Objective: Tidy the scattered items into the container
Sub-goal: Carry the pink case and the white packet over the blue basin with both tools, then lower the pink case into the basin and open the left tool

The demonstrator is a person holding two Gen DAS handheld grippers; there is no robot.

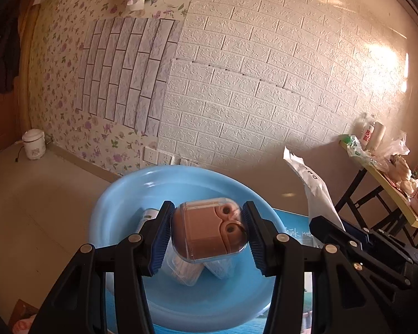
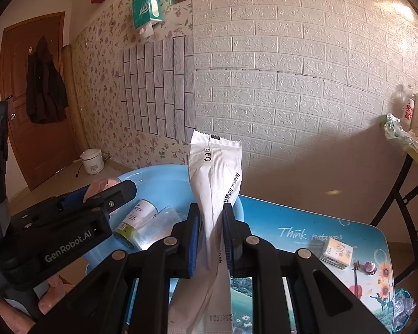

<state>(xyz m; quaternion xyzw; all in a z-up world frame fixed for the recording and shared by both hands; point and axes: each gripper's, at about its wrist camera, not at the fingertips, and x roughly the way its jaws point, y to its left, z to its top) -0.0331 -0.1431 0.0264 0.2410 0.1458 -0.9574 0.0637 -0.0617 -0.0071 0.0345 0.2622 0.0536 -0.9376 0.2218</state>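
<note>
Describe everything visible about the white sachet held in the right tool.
The white sachet is a long, flat packet of crinkled foil or plastic film with a serrated, sealed top edge and black printed text running down it. It stands nearly upright, pinched around mid-length between the blue pads of the shut right tool, its lower end hanging below. It is held beside the blue basin, above the printed tabletop.

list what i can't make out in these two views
- Left wrist view: the clear items in the blue basin are mostly hidden behind the brown case held by the left gripper.
- Right wrist view: the white sachet in the right gripper runs off the bottom edge, its print too small to read.
- Right wrist view: the small box on the table has lettering too small to read.
</note>
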